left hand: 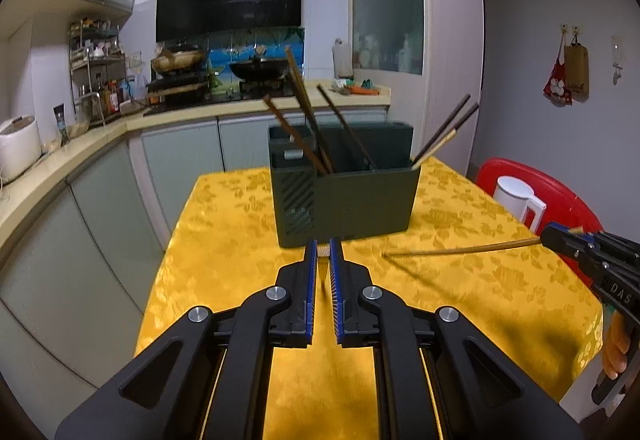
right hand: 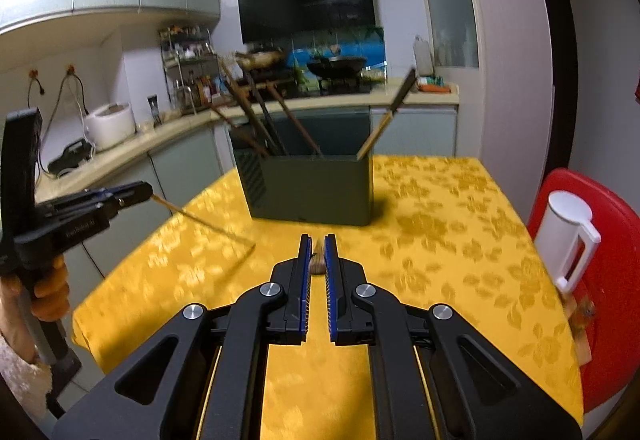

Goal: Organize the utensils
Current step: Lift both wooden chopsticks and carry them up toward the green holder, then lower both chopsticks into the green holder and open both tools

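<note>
A dark green utensil holder [left hand: 360, 196] stands on the yellow tablecloth [left hand: 248, 240], with several chopsticks [left hand: 304, 108] leaning out of it; it also shows in the right wrist view [right hand: 316, 188]. My left gripper [left hand: 323, 250] is shut on the end of a light wooden chopstick [left hand: 323, 251]; from the right wrist view that chopstick [right hand: 208, 224] slants down over the cloth from the left gripper [right hand: 148, 192]. My right gripper [right hand: 318, 244] is shut on another chopstick end [right hand: 318, 260]; from the left wrist view this chopstick [left hand: 460, 250] points left from the right gripper [left hand: 548, 238].
A white jug [right hand: 568, 236] stands on a red stool [right hand: 616, 280] at the table's right. Kitchen counter [left hand: 100, 132] with rice cooker [left hand: 18, 146], stove and woks [left hand: 260, 70] runs behind and to the left. Table edges drop off left and right.
</note>
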Action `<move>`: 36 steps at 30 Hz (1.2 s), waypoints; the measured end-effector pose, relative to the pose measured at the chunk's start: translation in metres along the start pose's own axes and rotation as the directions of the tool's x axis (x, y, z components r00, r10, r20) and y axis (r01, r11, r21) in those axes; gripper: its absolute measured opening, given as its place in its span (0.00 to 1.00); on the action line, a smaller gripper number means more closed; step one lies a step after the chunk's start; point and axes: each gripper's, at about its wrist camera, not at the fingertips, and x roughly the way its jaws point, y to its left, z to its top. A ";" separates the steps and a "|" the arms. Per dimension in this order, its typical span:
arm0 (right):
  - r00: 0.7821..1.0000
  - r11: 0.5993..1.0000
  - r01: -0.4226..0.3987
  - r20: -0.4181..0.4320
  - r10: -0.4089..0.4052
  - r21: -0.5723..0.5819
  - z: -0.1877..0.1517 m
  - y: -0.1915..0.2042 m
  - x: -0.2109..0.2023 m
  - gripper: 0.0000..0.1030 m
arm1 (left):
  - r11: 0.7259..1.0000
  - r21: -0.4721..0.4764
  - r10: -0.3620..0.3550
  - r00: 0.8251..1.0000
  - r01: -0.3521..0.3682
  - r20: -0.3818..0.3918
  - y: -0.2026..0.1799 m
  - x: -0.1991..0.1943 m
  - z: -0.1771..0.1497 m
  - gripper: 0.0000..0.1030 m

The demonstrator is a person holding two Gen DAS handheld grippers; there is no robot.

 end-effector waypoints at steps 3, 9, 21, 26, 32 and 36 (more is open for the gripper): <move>0.999 1.000 -0.021 0.025 0.021 0.008 0.017 -0.002 0.000 0.07 | 1.000 0.004 0.002 1.000 -0.002 0.008 0.000 0.002 0.013 0.06; 0.997 0.999 -0.041 0.062 0.041 0.007 0.046 -0.003 0.000 0.07 | 1.000 -0.004 -0.003 1.000 0.003 0.004 0.003 0.008 0.034 0.06; 0.997 0.998 -0.056 0.050 0.056 0.005 0.099 -0.009 0.014 0.07 | 1.000 0.013 -0.011 1.000 0.011 -0.005 0.008 0.013 0.079 0.06; 0.997 0.999 -0.047 0.061 0.047 0.001 0.124 -0.010 0.016 0.07 | 0.999 0.023 -0.043 0.999 0.042 0.004 0.003 0.010 0.105 0.06; 0.995 0.999 -0.029 0.098 0.027 0.018 0.158 -0.017 0.019 0.07 | 0.999 0.014 -0.050 0.998 0.049 0.034 -0.005 0.016 0.143 0.06; 0.992 0.999 -0.024 0.121 0.021 0.025 0.181 -0.018 0.023 0.07 | 0.998 -0.009 -0.065 0.996 0.065 0.053 -0.007 0.022 0.169 0.06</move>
